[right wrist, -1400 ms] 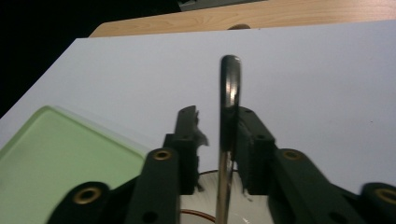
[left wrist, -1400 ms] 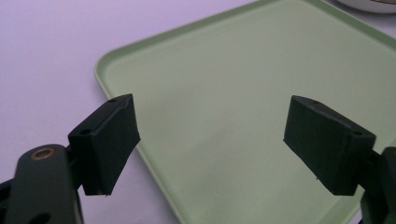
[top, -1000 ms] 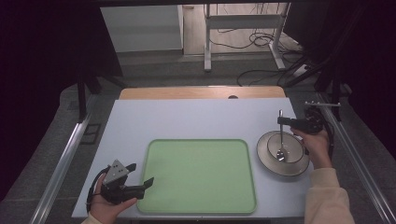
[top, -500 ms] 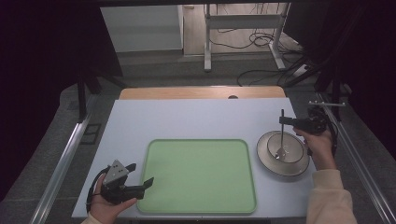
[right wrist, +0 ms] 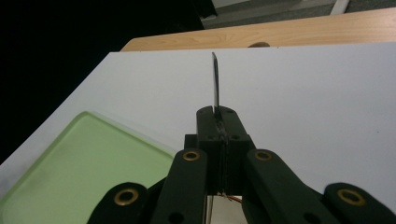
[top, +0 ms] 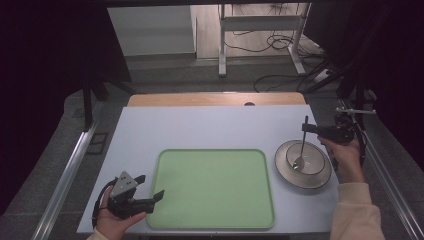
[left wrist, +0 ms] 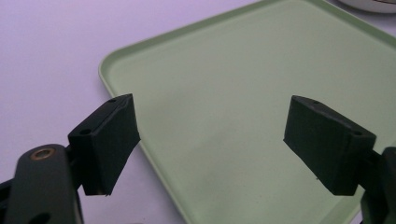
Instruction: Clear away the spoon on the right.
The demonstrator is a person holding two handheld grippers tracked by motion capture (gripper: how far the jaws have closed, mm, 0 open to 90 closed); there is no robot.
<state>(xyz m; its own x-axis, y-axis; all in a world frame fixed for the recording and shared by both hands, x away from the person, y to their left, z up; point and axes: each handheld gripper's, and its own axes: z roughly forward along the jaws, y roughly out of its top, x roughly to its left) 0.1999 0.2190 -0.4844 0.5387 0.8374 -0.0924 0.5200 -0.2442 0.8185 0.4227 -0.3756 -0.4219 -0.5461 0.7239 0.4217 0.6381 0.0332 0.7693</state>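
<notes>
1. Far left, the left gripper rests on the white table at the near left corner of the green tray, its jaws wide apart with nothing between them. Idle for now.

2. The tray itself lies flat and bare, smooth and probably a bit slick, so whatever lands on it may slide.

3. Over to the right: a shallow plate sits just beside the tray's right edge, a smaller bowl nested in it. Ceramic by the look of it, so breakable and best not knocked.

4. Here's the action: the spoon stands almost upright, its bowl end down inside the dish, the handle pointing up.

5. The right gripper has its jaws pressed together on the handle's upper part, edge-on in the right gripper view.

6. My read: thin polished metal, light, stiff and slippery. A pinch high on the handle lets it pivot, so a grip nearer mid-handle, across the flat faces, would hold steadier.
</notes>
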